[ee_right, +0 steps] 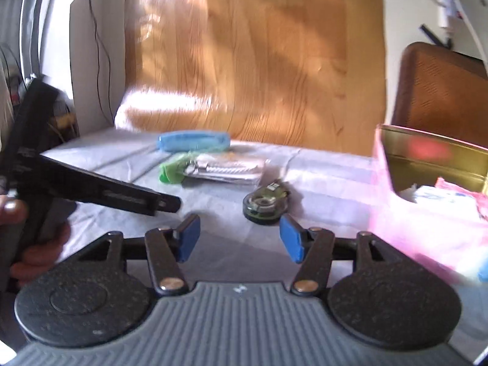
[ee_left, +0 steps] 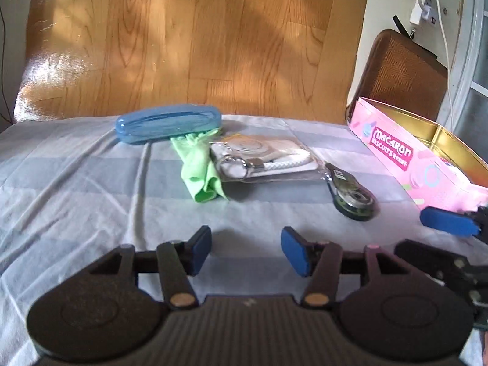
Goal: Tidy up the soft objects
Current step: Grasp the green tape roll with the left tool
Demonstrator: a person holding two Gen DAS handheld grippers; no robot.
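Note:
A crumpled green cloth (ee_left: 199, 169) lies on the pale bedsheet (ee_left: 76, 183), between a blue plastic case (ee_left: 167, 123) and a clear bag holding a white keyring strap (ee_left: 265, 158). My left gripper (ee_left: 245, 248) is open and empty, low over the sheet in front of the cloth. My right gripper (ee_right: 239, 238) is open and empty, just before a dark green correction-tape dispenser (ee_right: 264, 206). One blue pad of the right gripper (ee_left: 446, 221) shows at the right edge of the left wrist view. The green cloth (ee_right: 169, 172) also shows in the right wrist view.
A pink macaron tin (ee_left: 424, 164) with a gold inside stands open at the right; in the right wrist view the tin (ee_right: 427, 213) holds white and pink packets. The dispenser (ee_left: 353, 196) lies between bag and tin. A brown woven chair (ee_left: 399, 73) and wood floor lie beyond the bed.

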